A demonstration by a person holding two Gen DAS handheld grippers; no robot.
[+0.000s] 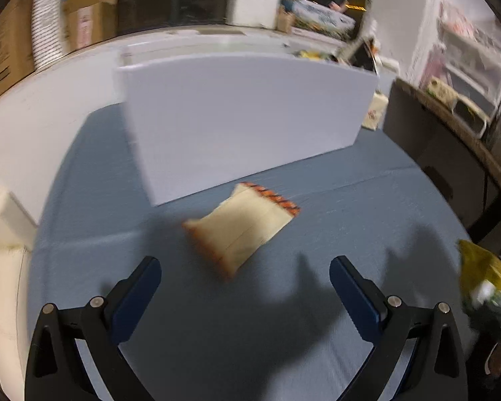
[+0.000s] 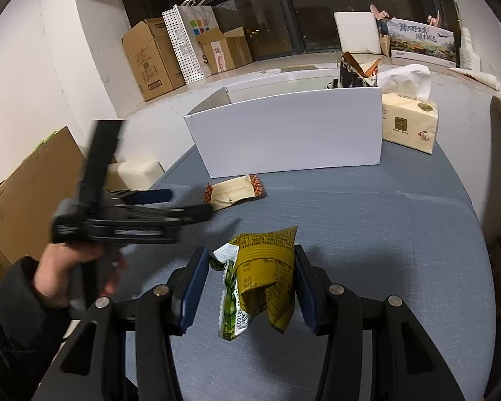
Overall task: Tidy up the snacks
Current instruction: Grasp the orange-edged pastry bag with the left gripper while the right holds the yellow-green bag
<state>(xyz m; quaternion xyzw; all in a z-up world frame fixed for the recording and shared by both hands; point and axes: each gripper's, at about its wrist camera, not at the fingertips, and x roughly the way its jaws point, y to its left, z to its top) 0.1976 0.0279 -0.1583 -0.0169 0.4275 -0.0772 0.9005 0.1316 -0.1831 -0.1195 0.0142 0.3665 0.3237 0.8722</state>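
Left to right. Our left gripper (image 1: 245, 272) hangs over the blue table (image 1: 367, 207) with its jaws spread wide and nothing between them. The beige snack packet (image 1: 242, 227) lies flat on the cloth just ahead of the fingertips, slightly toward the right finger, its long axis running diagonally from near-left to far-right and its orange-trimmed ends pointing at the white box (image 1: 243, 117) behind it. In the right wrist view the left gripper (image 2: 187, 205) is tilted low and aimed at the same beige snack packet (image 2: 233, 192), which sits just in front of the white box (image 2: 290, 133); we judge this hand the nearer one for that pickup. Our right gripper (image 2: 248, 287) has the yellow-green snack bag (image 2: 265, 277) between its pads; the right pad touches the bag, the left shows a gap, so we cannot tell whether it is truly clamped.
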